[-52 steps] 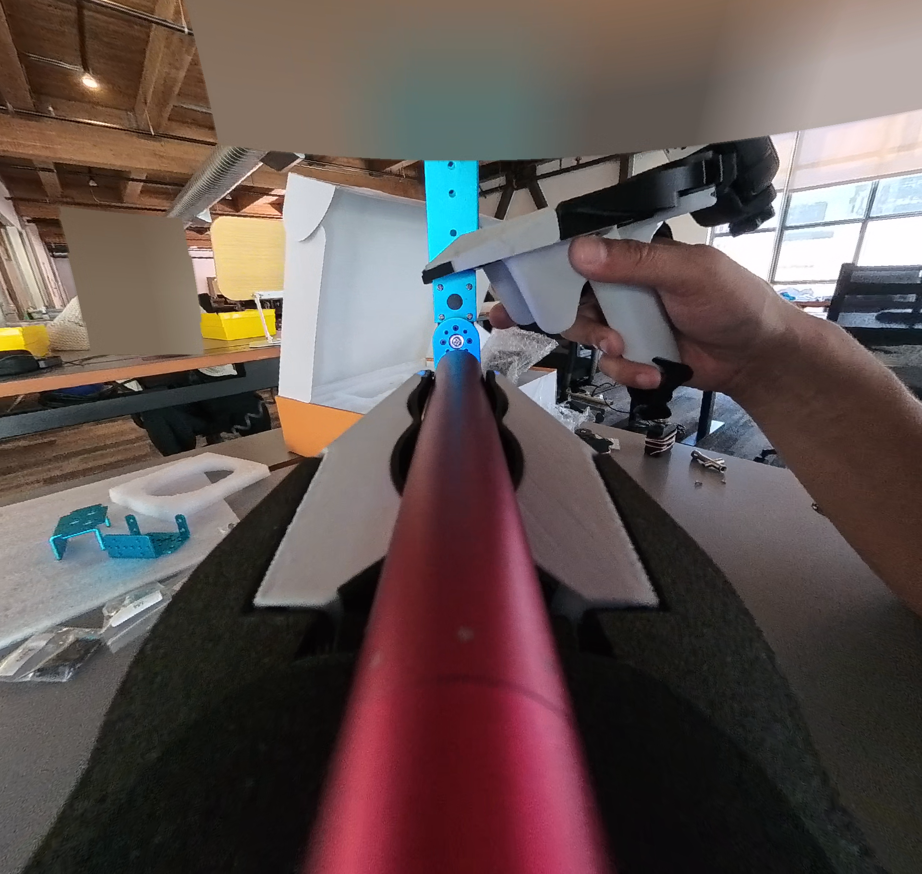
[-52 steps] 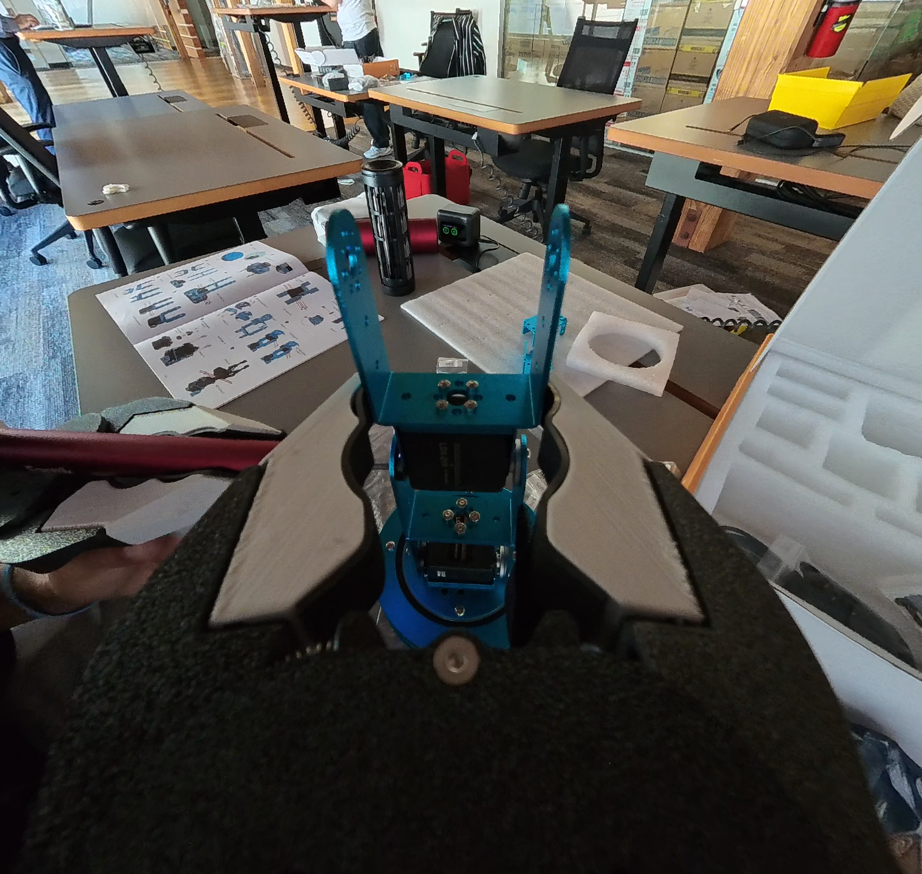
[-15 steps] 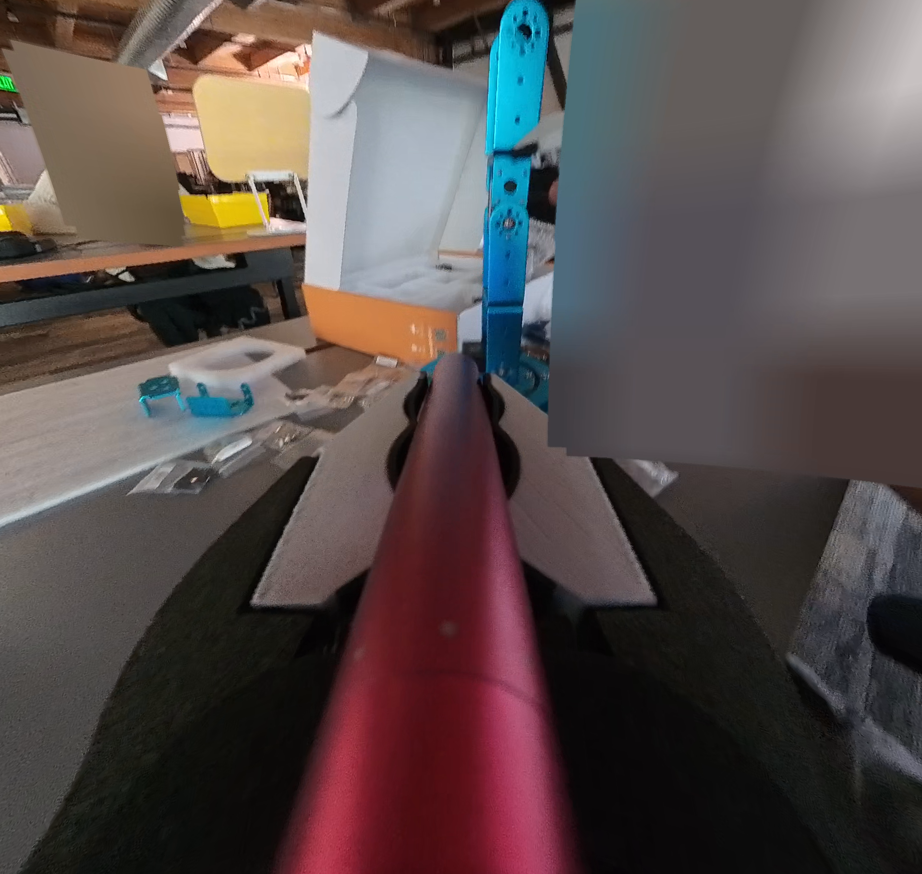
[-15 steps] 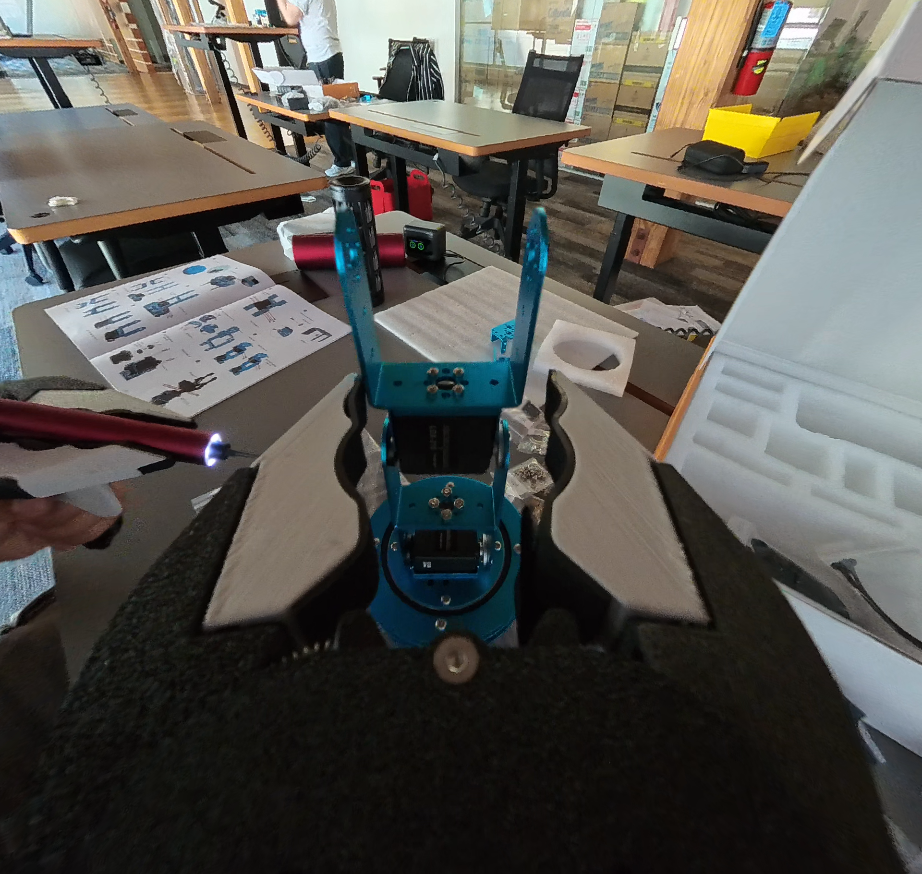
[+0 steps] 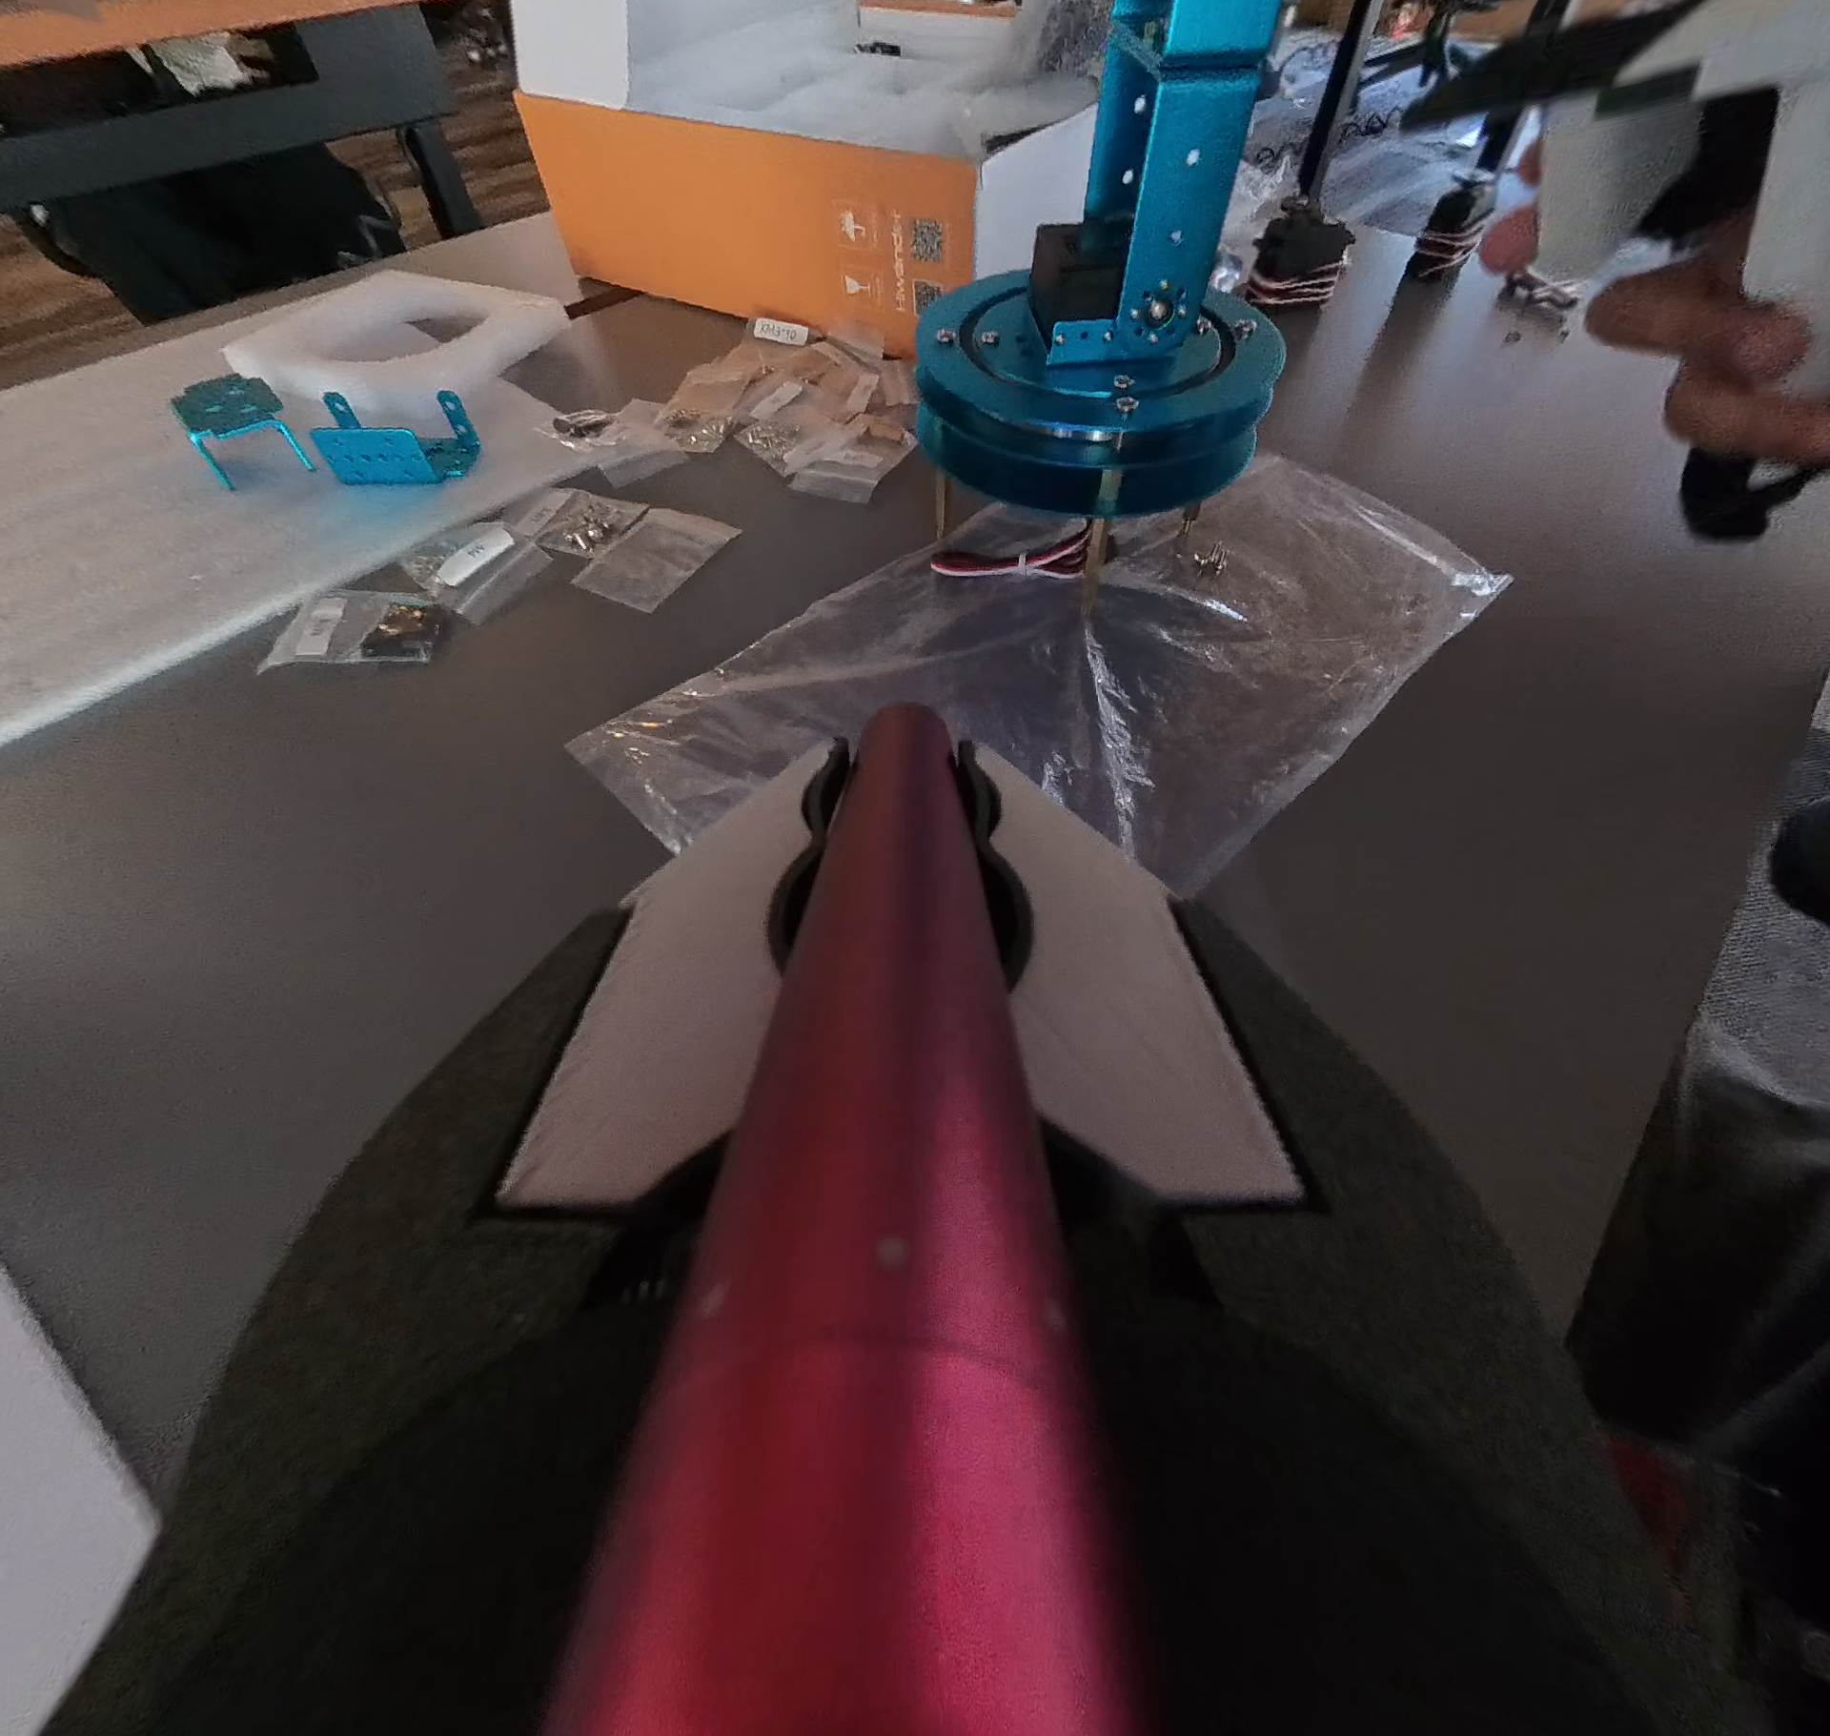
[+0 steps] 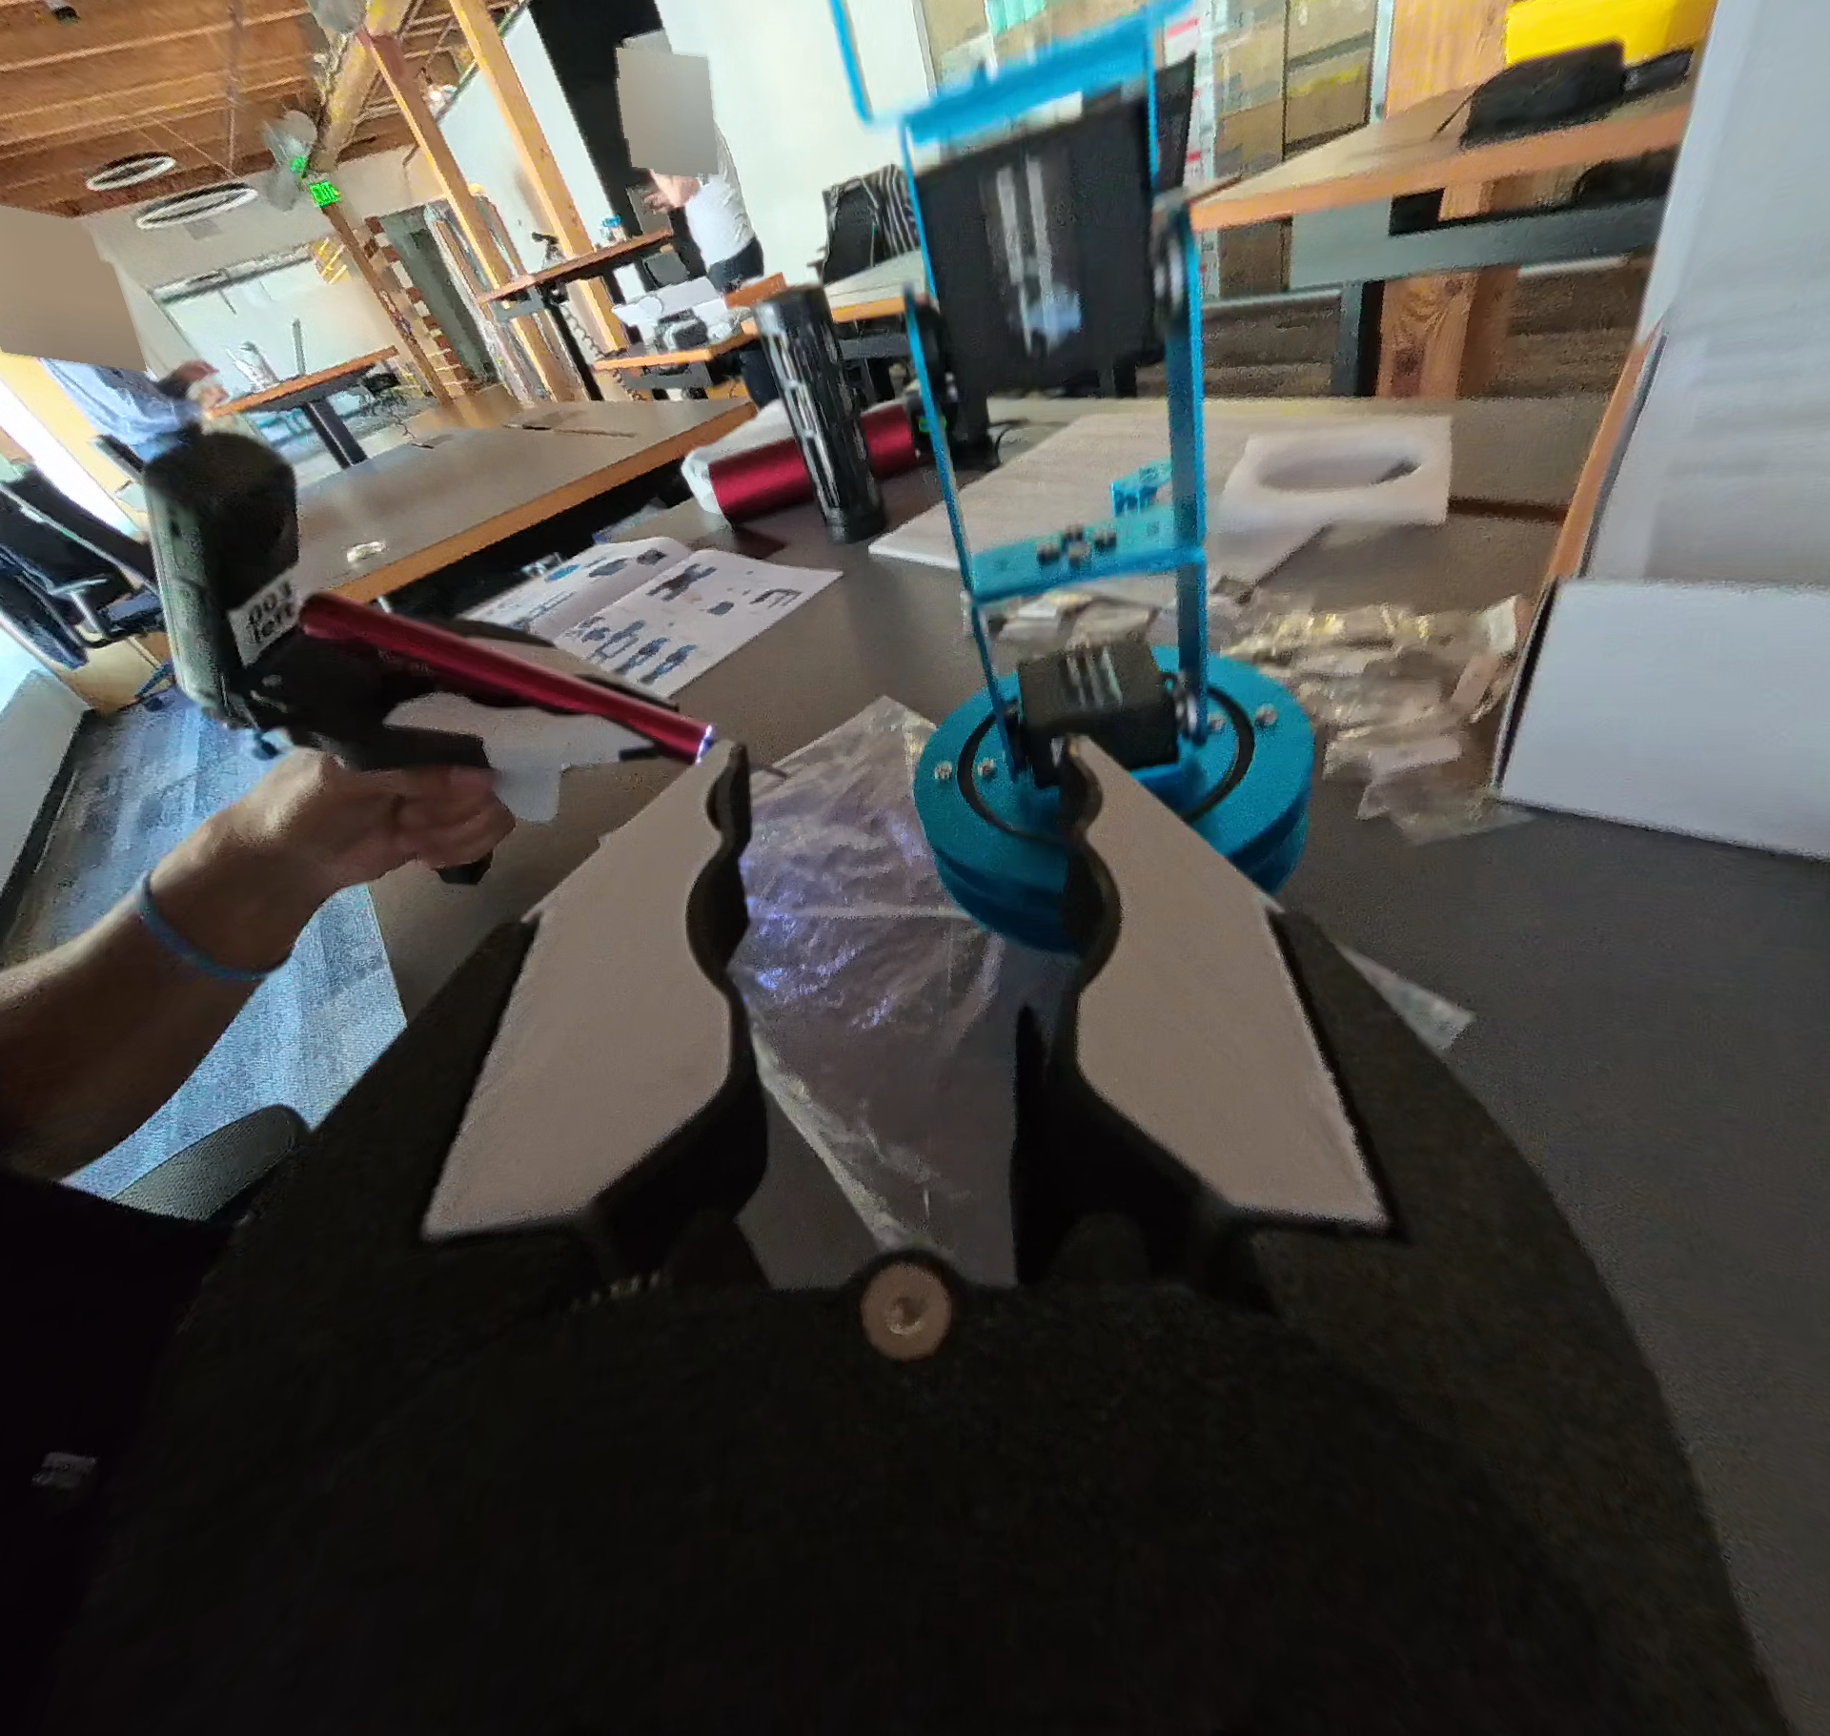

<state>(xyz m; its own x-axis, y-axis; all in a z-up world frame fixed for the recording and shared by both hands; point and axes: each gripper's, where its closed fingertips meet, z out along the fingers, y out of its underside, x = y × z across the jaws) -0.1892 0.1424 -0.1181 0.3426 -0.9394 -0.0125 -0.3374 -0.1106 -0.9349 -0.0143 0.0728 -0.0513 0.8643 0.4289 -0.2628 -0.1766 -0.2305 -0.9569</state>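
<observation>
Left tongs are closed around a red screwdriver; right tongs stand parted and empty, one tip just beside the black servo of the blue robot base. This base stands on thin posts upon a clear plastic bag on the counter. I judge it may tip if the open tongs push it, because the bracket rises high. Half a second ago the right tongs gripped the base; now they have let go.
</observation>
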